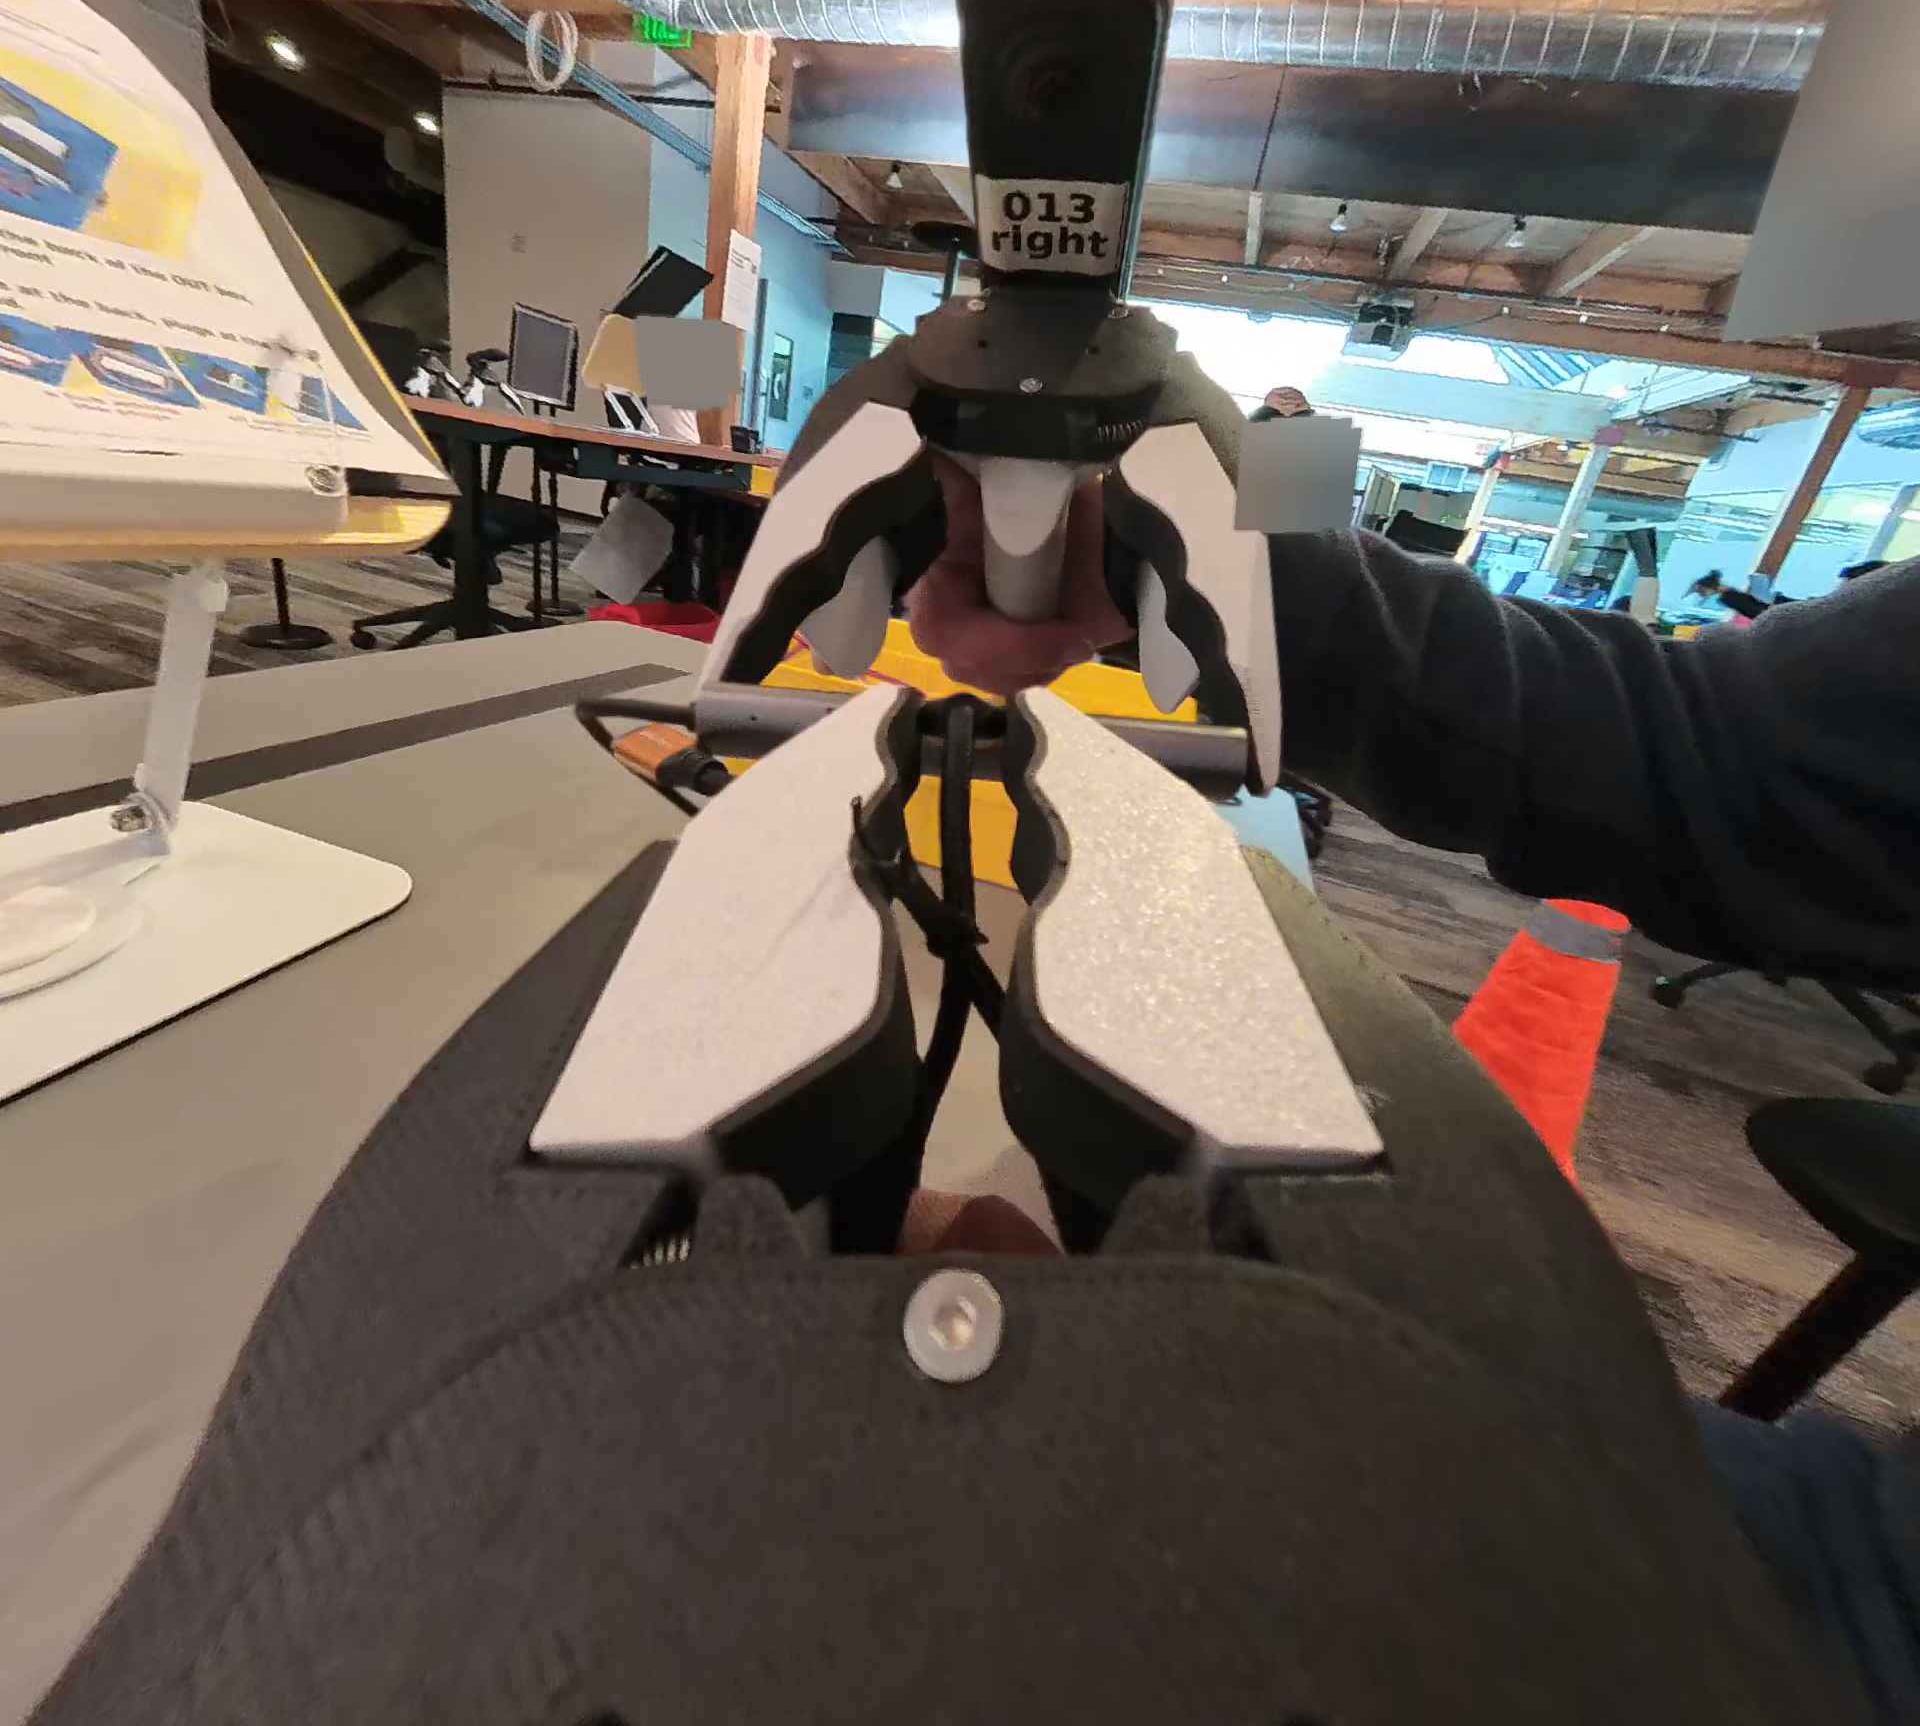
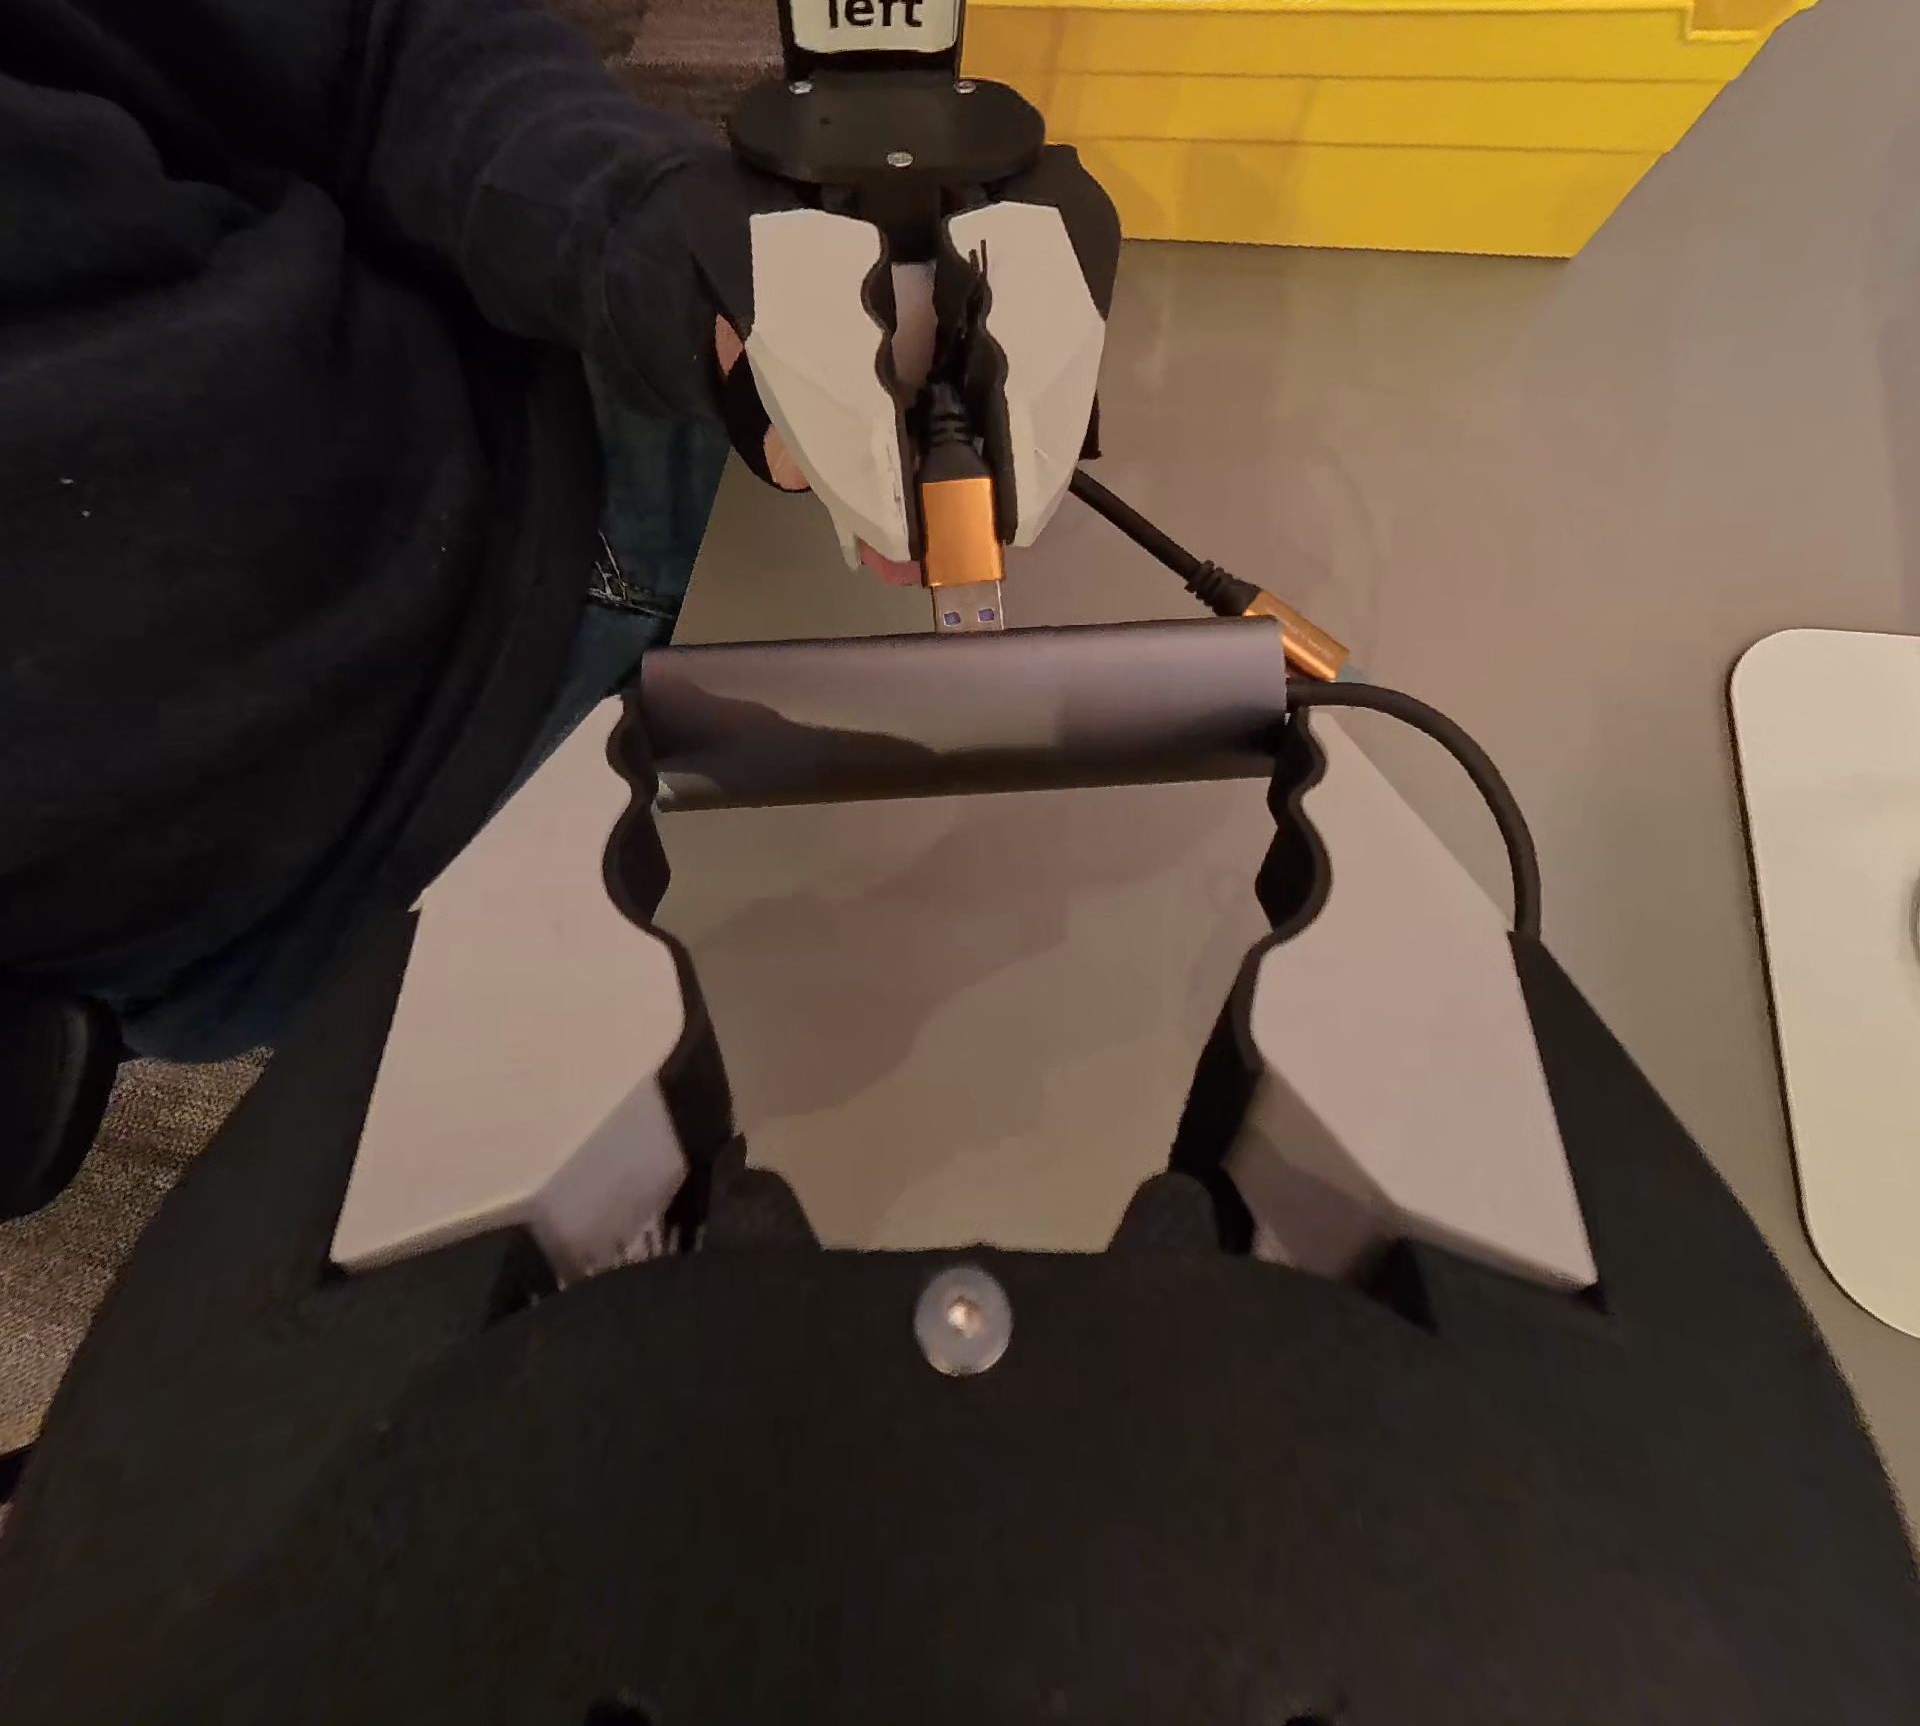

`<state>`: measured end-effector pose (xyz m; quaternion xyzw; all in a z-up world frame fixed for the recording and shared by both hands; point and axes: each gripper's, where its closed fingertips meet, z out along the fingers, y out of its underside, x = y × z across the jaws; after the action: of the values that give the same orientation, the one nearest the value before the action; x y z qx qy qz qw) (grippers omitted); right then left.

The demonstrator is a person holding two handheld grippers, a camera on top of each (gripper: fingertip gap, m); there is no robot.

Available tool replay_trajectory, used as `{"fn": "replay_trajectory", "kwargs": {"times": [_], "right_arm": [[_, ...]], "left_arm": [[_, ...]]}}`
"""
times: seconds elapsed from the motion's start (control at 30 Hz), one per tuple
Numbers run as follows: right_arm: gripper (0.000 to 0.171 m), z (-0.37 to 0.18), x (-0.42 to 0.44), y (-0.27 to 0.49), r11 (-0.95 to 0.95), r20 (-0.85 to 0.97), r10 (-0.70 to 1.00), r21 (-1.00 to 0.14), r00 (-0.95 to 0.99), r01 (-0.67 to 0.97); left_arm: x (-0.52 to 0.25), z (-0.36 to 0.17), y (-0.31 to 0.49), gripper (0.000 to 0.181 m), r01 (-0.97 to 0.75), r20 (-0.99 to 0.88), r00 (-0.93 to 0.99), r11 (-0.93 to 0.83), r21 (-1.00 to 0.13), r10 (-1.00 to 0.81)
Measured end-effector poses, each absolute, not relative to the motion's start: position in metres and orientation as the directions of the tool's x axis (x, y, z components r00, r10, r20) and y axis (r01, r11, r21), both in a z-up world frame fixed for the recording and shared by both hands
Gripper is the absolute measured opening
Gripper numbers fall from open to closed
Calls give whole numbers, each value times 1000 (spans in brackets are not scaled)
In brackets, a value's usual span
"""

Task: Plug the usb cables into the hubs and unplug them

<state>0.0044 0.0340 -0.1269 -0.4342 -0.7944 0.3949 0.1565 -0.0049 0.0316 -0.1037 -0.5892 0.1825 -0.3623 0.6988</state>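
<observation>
Centre frame, the left hand-held gripper (image 2: 961, 523) is pinching an orange USB plug (image 2: 964, 533), needing square alignment, while the right hand-held gripper (image 2: 961, 741) is clamping the grey hub (image 2: 961, 705).

The left gripper (image 2: 961, 523) points toward the right one, its white fingers (image 2: 831, 388) drawn nearly together and clamped on an orange-shelled USB plug (image 2: 963, 533), with a hand in a dark fingerless glove (image 2: 717, 294) wrapped around its body. The right gripper (image 2: 961, 731) faces it head-on, its fingers (image 2: 540, 938) spread wide and pressing on the two ends of a grey hub (image 2: 961, 710). A dark sleeve (image 1: 1558, 741) reaches in behind the right gripper.
</observation>
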Motion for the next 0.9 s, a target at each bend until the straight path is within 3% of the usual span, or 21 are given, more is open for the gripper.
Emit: {"fn": "replay_trajectory", "kwargs": {"times": [0.9], "right_arm": [[116,-138,3,37,381,-33,826,-704,-562,600]], "left_arm": [[-11,-106,32,16,251,150,663,29,-968,-733]]}}
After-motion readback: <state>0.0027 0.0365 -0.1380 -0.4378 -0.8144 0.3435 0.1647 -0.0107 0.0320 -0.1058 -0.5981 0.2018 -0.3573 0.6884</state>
